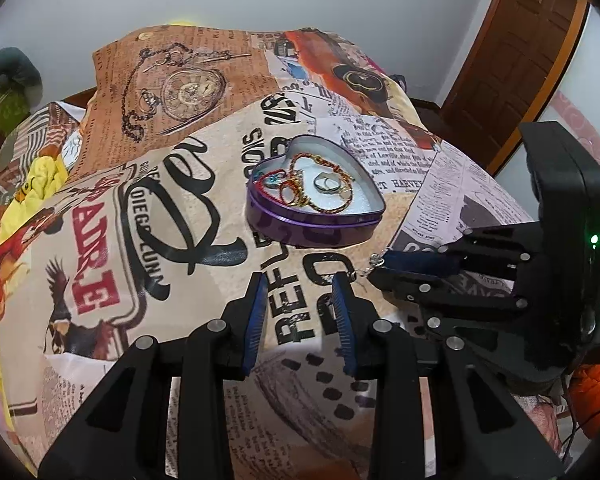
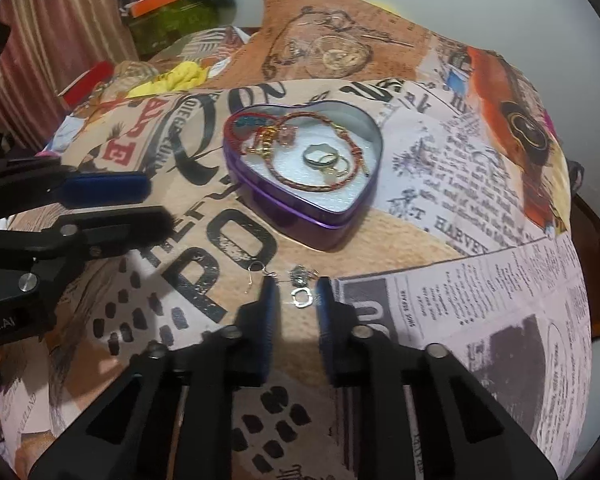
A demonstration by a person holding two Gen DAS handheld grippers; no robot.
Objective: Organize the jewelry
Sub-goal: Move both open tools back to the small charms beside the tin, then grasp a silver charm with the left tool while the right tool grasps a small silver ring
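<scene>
A purple heart-shaped tin [image 1: 316,224] [image 2: 320,220] stands open on the printed cloth. It holds a red-gold cord bracelet [image 2: 320,184], a silver ring [image 2: 314,156], gold rings and red bead pieces. A silver earring [image 2: 300,294] with a square ring and a hook wire [image 2: 254,272] lies on the cloth in front of the tin. My right gripper [image 2: 298,292] is open, its fingers on either side of the earring; it also shows in the left wrist view [image 1: 380,268]. My left gripper [image 1: 300,284] is open and empty, low over the cloth; it shows in the right wrist view [image 2: 156,200].
The cloth [image 1: 148,208] covers a rounded surface that drops away at the sides. A yellow cloth [image 2: 172,76], boxes and a curtain [image 2: 60,20] lie at the back left. A wooden door [image 1: 516,60] stands at the right.
</scene>
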